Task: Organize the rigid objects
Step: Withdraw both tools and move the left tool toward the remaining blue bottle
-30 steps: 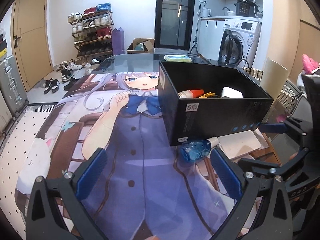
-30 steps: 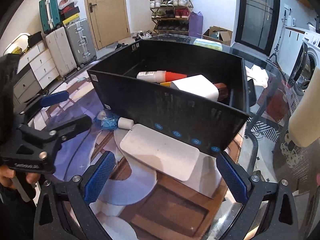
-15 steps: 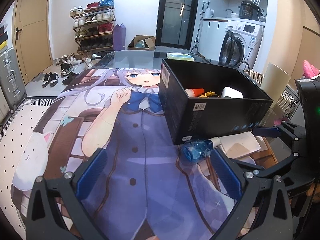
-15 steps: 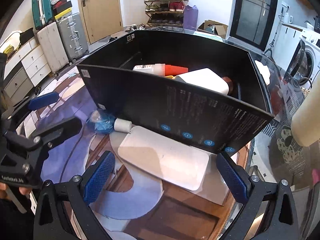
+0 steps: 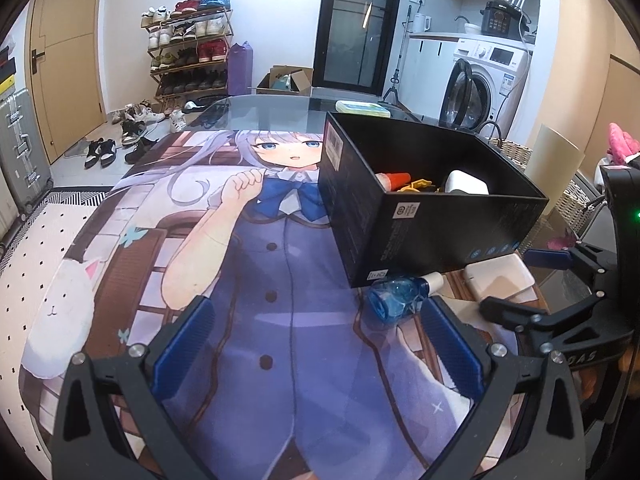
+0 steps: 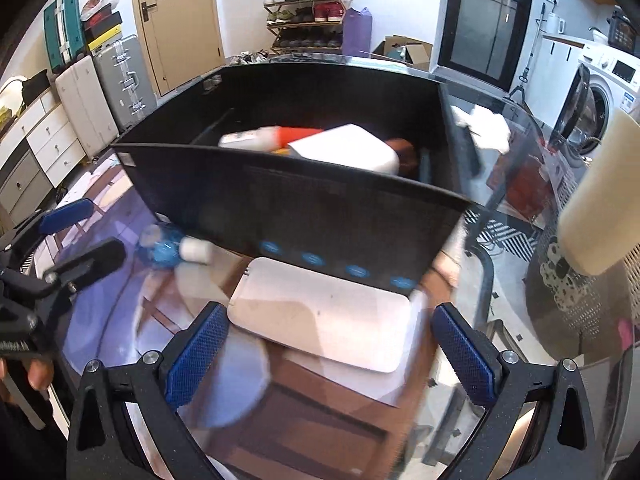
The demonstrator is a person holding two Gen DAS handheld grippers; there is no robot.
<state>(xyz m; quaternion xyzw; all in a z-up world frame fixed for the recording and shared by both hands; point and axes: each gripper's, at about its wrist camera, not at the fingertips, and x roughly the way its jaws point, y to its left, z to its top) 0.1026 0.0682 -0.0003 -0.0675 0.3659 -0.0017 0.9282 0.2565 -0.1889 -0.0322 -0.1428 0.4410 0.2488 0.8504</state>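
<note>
As I bring my right gripper (image 6: 326,350) lower and closer than a second ago, its jaws gape empty around the flat white case (image 6: 324,318) lying against the black box (image 6: 296,204). My left gripper (image 5: 316,344), also open and empty, nears the blue bottle (image 5: 394,298) beside that box. Both pickups look imminent.

The box (image 5: 424,216) is black with small blue round marks. The bottle (image 5: 394,294) is clear blue, capped white. The flat case (image 6: 324,316) is white. The mat (image 5: 248,280) shows a purple-dressed cartoon girl.
</note>
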